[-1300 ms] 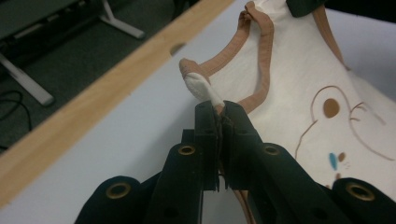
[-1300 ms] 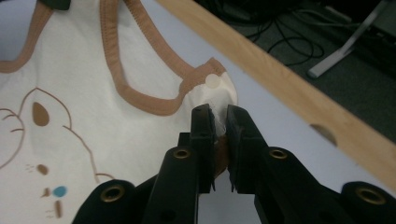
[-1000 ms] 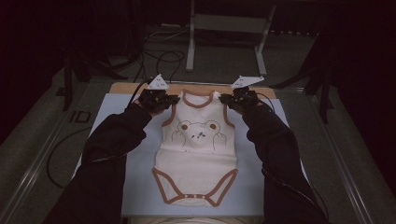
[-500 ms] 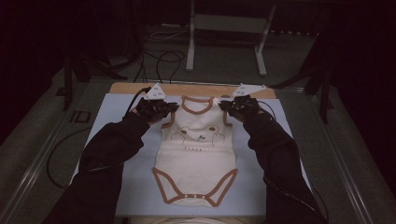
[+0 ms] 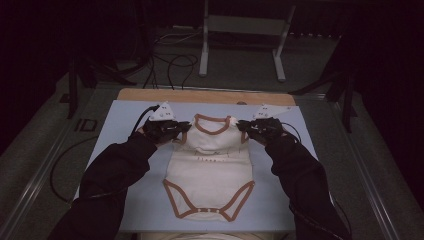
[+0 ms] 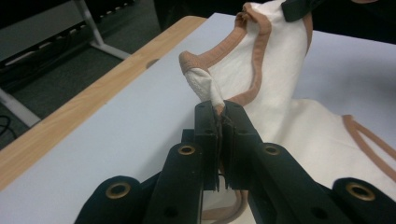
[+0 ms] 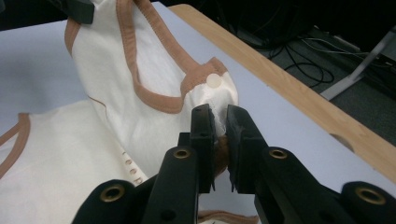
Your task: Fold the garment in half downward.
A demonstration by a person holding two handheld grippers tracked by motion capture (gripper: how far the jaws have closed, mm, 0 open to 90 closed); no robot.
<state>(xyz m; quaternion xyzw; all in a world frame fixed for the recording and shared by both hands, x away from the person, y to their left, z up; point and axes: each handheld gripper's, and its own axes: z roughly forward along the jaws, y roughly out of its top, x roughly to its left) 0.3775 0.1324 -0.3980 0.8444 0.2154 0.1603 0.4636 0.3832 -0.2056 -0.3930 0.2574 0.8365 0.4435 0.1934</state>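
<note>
A cream baby bodysuit [image 5: 210,172] with brown trim lies on a pale blue mat [image 5: 120,130]. My left gripper [image 5: 184,127] is shut on its left shoulder, and my right gripper [image 5: 243,126] is shut on its right shoulder. The two shoulders are raised off the mat, so the top part hangs over the chest. In the left gripper view the jaws [image 6: 219,109] pinch a white fold of the bodysuit [image 6: 280,60] below the trimmed strap. In the right gripper view the jaws [image 7: 219,114] clamp the bodysuit [image 7: 140,60] just under a snap button [image 7: 214,80].
The mat lies on a wooden table whose far edge [image 5: 200,96] shows beyond it. A metal stand [image 5: 240,45] and loose cables [image 5: 170,65] sit on the floor behind. Bare mat lies to the left and right of the garment.
Both grippers have moved toward the near edge of the table, carrying the shoulders with them. The neckline has come nearer and the printed picture on the chest is now covered.
</note>
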